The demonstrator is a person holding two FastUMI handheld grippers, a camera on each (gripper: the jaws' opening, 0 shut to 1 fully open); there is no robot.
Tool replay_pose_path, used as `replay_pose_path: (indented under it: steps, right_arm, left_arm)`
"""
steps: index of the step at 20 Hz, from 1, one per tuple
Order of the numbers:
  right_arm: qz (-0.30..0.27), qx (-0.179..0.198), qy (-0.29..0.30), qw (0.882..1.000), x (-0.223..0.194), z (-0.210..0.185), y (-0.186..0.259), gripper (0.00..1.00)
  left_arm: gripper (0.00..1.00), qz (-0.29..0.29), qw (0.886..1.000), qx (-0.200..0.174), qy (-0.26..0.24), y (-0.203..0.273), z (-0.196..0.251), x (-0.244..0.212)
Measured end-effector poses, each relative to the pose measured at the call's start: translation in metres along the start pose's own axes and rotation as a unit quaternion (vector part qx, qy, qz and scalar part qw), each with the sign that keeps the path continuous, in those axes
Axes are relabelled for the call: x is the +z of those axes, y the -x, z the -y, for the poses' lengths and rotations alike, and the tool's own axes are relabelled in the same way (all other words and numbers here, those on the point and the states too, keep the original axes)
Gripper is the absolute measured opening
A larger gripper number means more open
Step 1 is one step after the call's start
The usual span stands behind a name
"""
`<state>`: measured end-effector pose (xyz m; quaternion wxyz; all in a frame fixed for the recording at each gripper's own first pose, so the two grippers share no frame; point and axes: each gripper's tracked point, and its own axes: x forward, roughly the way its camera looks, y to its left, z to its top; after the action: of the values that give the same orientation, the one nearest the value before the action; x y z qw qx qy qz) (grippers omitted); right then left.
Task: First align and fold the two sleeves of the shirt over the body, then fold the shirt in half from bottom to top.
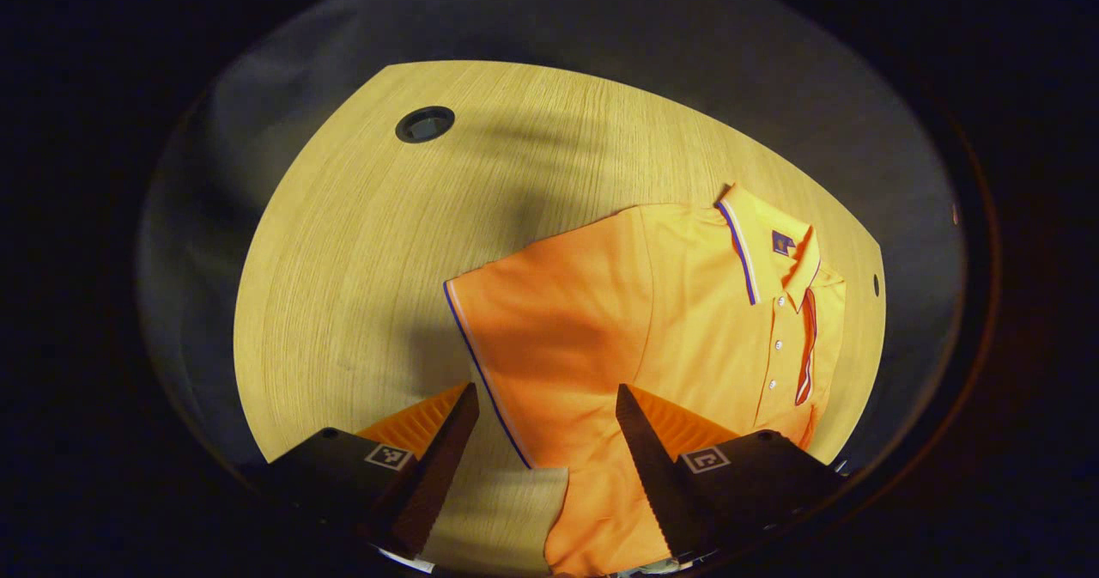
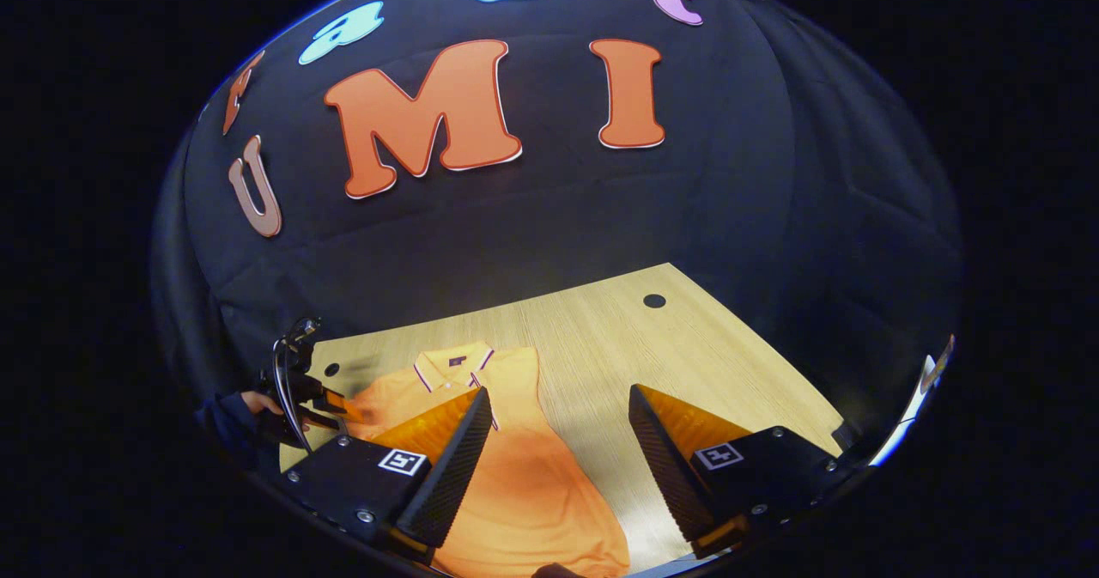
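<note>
Holding the left gripper (image 1: 545, 441) above the table (image 1: 361, 243), you point it down at the near sleeve (image 1: 549, 320) of the orange shirt (image 1: 687, 303). Its two fingers stand wide apart and grip nothing; the sleeve's striped hem lies between them, lower down. The shirt lies flat on the wood, collar (image 1: 764, 234) toward the far edge. You keep the right gripper (image 2: 558, 449) higher and more level, also spread wide and empty, with the shirt's body under its left finger (image 2: 451, 466). In the right gripper view your hand (image 2: 258, 402) with dark sleeve holds the left gripper by the shirt's far side.
</note>
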<state>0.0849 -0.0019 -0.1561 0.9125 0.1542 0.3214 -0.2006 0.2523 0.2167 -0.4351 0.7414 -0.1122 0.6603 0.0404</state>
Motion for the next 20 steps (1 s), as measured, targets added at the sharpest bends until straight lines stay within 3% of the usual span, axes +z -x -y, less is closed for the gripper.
replay_pose_path:
  steps: [6,9,11,14,16,17,20]
  right_arm:
    - [0.017,-0.002,-0.019,1.000,-0.006,0.013,0.017,0.98]
    - [0.031,0.002,-0.027,0.999,-0.002,0.019,0.022,0.98]
    - [0.043,0.010,-0.041,0.998,0.001,0.021,0.021,0.98]
    - [0.040,0.013,-0.047,0.998,-0.004,0.027,0.018,0.98]
    - [0.036,0.011,-0.043,0.998,-0.005,0.032,0.016,0.98]
    - [0.034,0.011,-0.043,0.998,-0.006,0.034,0.016,0.98]
    - [0.031,0.009,-0.041,0.999,-0.005,0.044,0.015,0.98]
  left_arm:
    - [0.97,-0.057,0.998,0.001,0.023,-0.016,-0.006,0.006]
    - [0.93,-0.074,0.996,0.031,0.025,-0.021,-0.012,0.008]
    - [0.83,-0.084,0.994,0.071,0.020,-0.021,-0.024,0.006]
    - [0.42,-0.066,0.995,0.068,0.025,-0.020,-0.018,0.013]
    - [0.12,-0.053,0.998,0.035,0.028,-0.018,-0.009,0.015]
    - [0.12,-0.045,0.999,0.010,0.027,-0.016,-0.003,0.018]
    - [0.12,-0.010,1.000,-0.004,0.002,0.002,0.003,0.028]
